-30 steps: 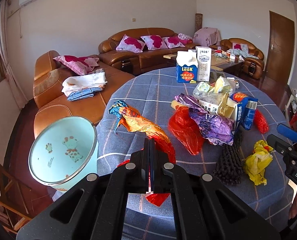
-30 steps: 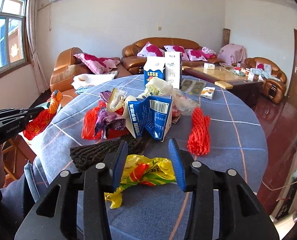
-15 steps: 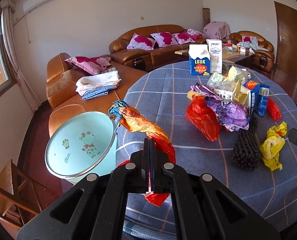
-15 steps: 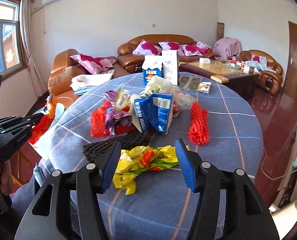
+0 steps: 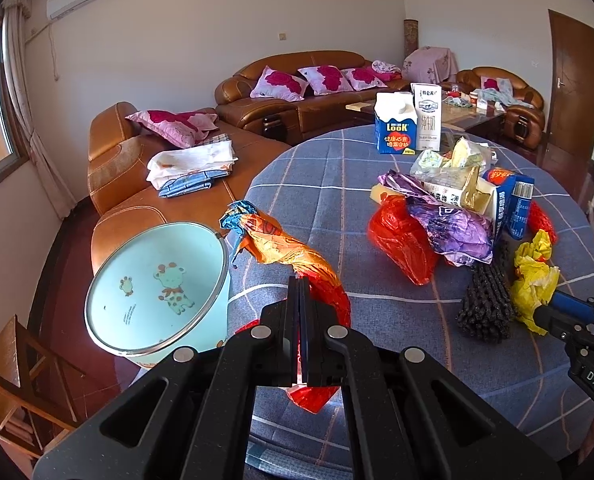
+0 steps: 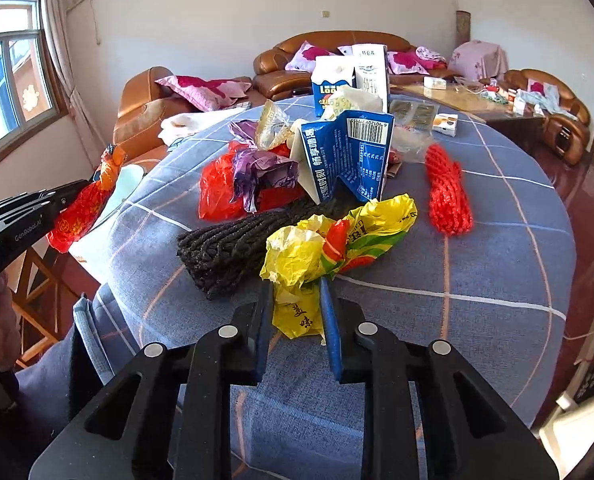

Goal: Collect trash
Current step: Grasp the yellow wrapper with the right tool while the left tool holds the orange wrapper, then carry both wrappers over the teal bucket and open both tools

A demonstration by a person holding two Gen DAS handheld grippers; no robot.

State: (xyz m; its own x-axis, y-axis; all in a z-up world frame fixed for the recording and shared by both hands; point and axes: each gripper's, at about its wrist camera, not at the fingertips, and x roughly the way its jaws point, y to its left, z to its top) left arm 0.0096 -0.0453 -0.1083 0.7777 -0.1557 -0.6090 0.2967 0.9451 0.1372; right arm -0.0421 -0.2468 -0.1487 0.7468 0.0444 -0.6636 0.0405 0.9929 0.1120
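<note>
The right gripper (image 6: 297, 304) has just been closing on the near tail of the yellow wrapper (image 6: 337, 236), which sits between its blue pads; the pads appear to press the crumpled film, though contact on the right pad is not fully clear. The wrapper's long axis runs from the gripper away and to the right across the desk (image 6: 497, 272), so the right hand is plainly the nearer one for it. The left gripper (image 5: 301, 292) is pressed together, pinching the orange-red wrapper (image 5: 289, 252), which hangs beside the desk edge just next to the pale green bin (image 5: 157, 288); judged from this, dropping into the bin is the coming step for that hand. Beyond lie a black knitted bundle (image 6: 233, 244), a red bag (image 6: 217, 192), a purple wrapper (image 6: 261, 172), a flattened blue carton (image 6: 345, 156), a red net roll (image 6: 447, 196) and two upright milk cartons (image 5: 409, 124). The desk carries a blue checked cloth; brown sofas (image 5: 309, 92) stand behind.
</note>
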